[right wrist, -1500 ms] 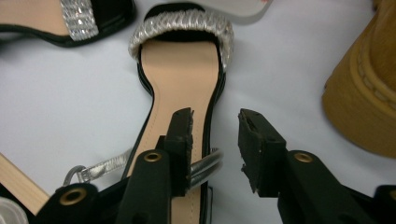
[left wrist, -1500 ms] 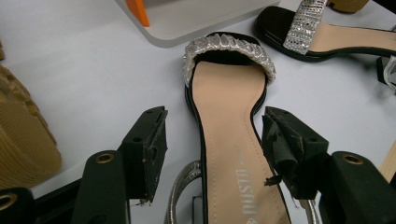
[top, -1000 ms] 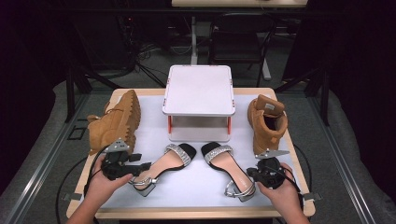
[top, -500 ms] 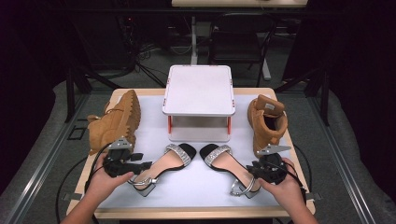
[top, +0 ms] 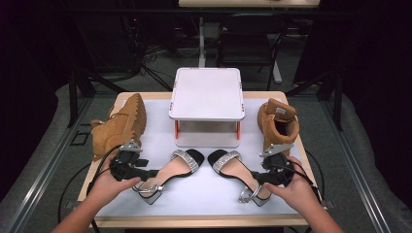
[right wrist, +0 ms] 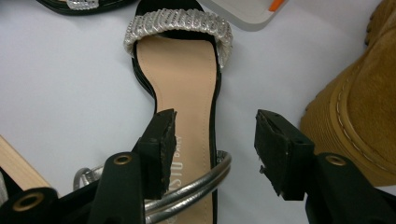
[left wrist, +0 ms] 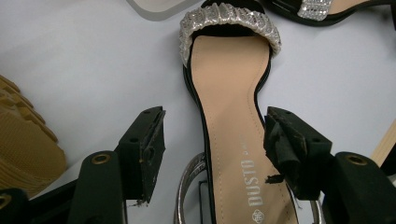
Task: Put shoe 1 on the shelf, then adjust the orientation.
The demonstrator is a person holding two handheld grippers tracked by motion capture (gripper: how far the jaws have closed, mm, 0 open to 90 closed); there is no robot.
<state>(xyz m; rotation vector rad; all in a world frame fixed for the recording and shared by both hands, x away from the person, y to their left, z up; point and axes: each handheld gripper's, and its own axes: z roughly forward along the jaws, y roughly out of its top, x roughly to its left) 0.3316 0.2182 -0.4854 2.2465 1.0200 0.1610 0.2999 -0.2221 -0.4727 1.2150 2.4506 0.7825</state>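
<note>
Two black heeled sandals with silver beaded toe straps lie side by side on the white table top, toes pointing away from me. My left gripper (top: 147, 174) (left wrist: 215, 140) is open astride the heel end of the left sandal (top: 176, 167) (left wrist: 231, 107). Its jaws have just been opening a little, and the left pad stands clear of the shoe. My right gripper (top: 258, 178) (right wrist: 212, 140) hovers over the heel end of the right sandal (top: 233, 170) (right wrist: 180, 88). Its jaws have just been opening wide and grip nothing; the silver ankle strap (right wrist: 196, 186) curves beneath them.
A tan boot (top: 119, 127) lies on its side at the left. Its mate (top: 278, 121) (right wrist: 359, 112) stands upright at the right, close beside my right gripper. A white two-tier stand (top: 207, 97) with orange posts sits at the back centre, just beyond the sandals' toes.
My right gripper has lifted slightly above the right sandal's heel end. Both sandals, the boots and the left hand stay where they were.
</note>
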